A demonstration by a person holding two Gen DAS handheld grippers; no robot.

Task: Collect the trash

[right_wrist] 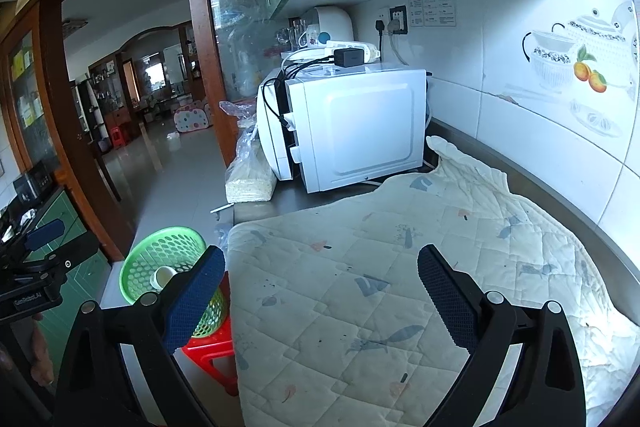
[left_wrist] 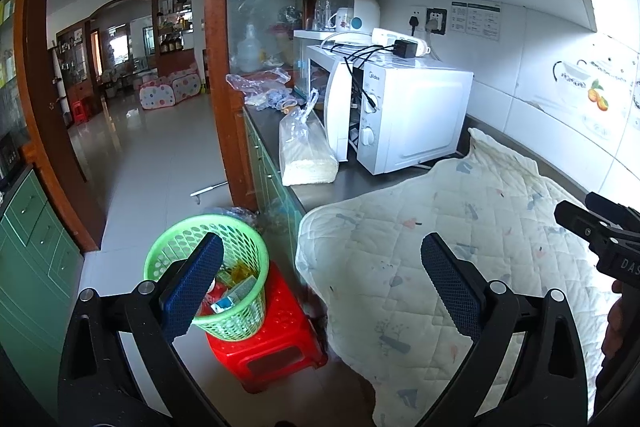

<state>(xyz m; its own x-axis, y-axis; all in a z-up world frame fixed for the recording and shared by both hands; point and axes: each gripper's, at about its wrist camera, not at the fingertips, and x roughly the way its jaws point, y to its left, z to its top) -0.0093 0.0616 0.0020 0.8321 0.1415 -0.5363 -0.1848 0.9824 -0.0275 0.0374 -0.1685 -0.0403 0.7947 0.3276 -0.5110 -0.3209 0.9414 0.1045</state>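
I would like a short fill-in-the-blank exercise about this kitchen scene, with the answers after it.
1. The green basket stands on a ____ plastic stool.
2. The quilted cloth lies on the counter beside the white ____.
3. Both the left tool and the right tool are ____ and hold nothing.

Answers: red; microwave; open

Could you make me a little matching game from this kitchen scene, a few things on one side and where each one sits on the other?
Things:
1. green plastic mesh basket
2. white microwave oven
3. black charger block
4. cream quilted cloth

Places:
A. on top of the microwave
B. spread over the counter
C. on the red plastic stool
D. on the counter by the tiled wall

Pairs: 1-C, 2-D, 3-A, 4-B
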